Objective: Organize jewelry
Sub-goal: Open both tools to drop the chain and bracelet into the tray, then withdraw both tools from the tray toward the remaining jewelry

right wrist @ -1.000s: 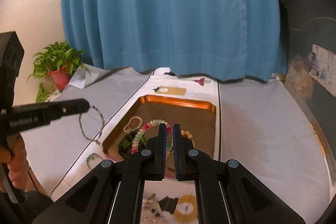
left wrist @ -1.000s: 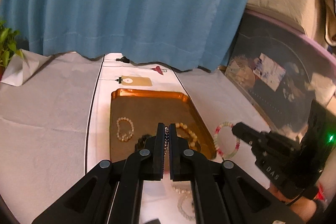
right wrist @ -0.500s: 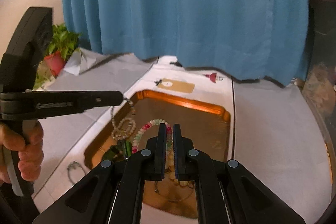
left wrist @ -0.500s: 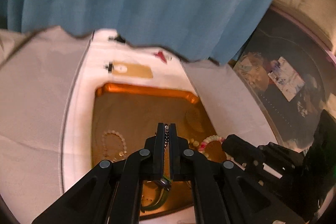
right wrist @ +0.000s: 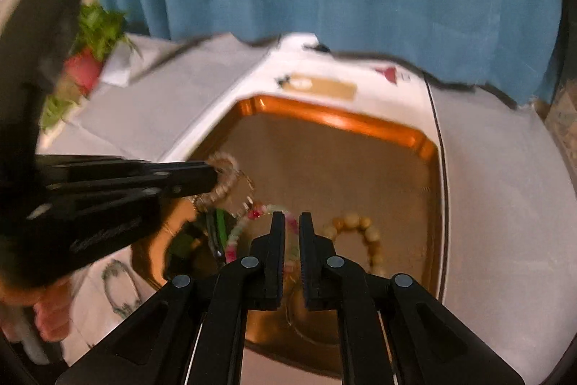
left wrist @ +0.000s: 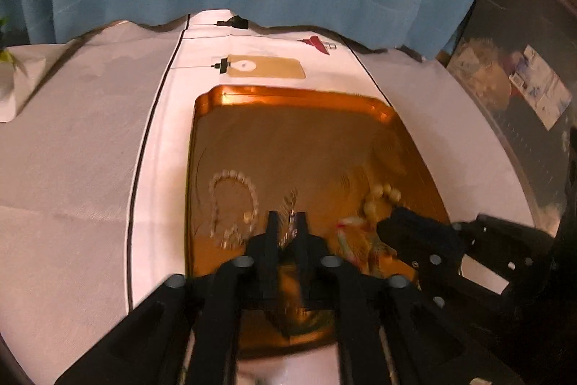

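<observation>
Jewelry is seen gathered over a copper-coloured tray [left wrist: 295, 96], with a thin silver chain [left wrist: 290, 204] pinched between the nearly closed fingers of the left gripper [left wrist: 287, 222] and trailing forward of the fingertips onto the tray floor. A pastel bead bracelet [right wrist: 252, 217] is caught between the narrowly parted fingers of the right gripper [right wrist: 291, 222]; whether it is firmly clamped cannot be told through the blur. Ahead and to the left of the left fingertips, a small pearl bracelet [left wrist: 234, 197] is laid flat; just right of the right fingertips, a chunky cream bead bracelet [right wrist: 360, 230] is seen, and to their left a green-and-black piece [right wrist: 216, 230]. The two tools are held close together above the same end of the tray. Tangling is judged the main risk: the chain could be draped across the beads or snagged on the neighbouring fingers as either piece is let go. A piece could also be dragged back out if a strand is left hooked on a fingertip. One bracelet [right wrist: 119, 287] is left outside the tray on the white cloth [left wrist: 72, 147].
</observation>
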Motion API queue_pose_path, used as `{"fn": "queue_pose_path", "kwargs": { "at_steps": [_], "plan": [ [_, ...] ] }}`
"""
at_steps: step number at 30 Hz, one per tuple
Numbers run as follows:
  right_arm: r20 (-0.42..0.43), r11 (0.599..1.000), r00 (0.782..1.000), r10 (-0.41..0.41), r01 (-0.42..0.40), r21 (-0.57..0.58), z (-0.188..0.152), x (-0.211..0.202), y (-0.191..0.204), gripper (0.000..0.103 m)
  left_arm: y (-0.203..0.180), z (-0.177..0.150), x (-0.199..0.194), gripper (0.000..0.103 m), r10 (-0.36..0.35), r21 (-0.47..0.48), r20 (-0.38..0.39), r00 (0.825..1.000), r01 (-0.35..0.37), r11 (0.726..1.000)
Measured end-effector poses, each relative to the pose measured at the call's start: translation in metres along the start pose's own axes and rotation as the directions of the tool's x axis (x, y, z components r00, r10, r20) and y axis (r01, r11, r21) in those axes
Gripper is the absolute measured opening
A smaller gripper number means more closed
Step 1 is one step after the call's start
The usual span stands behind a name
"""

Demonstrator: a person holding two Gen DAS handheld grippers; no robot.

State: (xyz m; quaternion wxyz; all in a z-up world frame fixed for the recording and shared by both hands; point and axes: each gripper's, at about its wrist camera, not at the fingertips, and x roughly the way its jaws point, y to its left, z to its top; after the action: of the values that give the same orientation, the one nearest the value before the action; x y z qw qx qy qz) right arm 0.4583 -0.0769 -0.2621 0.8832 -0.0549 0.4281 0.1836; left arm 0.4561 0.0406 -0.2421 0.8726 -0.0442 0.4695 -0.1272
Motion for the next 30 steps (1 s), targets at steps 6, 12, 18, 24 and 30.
{"fn": "queue_pose_path", "kwargs": {
  "at_steps": [6,12,18,24,30],
  "plan": [
    [0.089,1.0,0.996,0.002,-0.004,0.025,-0.021,-0.051,0.009,0.053,-0.012,-0.025,-0.058,0.071,0.037,0.023,0.128,0.991,-0.04,0.999],
    [0.14,0.999,0.99,-0.024,0.017,0.049,-0.061,-0.11,0.018,0.065,-0.021,-0.076,-0.116,0.072,-0.001,0.048,0.18,0.984,-0.008,0.999],
    [0.194,0.994,0.981,-0.018,-0.003,0.107,-0.131,-0.154,0.013,0.067,-0.014,-0.161,-0.139,0.072,0.052,0.062,0.231,0.971,-0.068,0.996],
    [0.224,0.975,0.974,0.032,-0.08,0.208,-0.185,-0.165,0.004,0.067,0.004,-0.225,-0.135,0.07,0.031,-0.015,0.29,0.956,-0.027,1.0],
    [0.204,0.965,0.979,0.027,-0.079,0.249,-0.223,-0.156,-0.004,0.067,-0.008,-0.231,-0.141,0.071,-0.024,0.016,0.316,0.948,0.02,1.0]
  ]
}}
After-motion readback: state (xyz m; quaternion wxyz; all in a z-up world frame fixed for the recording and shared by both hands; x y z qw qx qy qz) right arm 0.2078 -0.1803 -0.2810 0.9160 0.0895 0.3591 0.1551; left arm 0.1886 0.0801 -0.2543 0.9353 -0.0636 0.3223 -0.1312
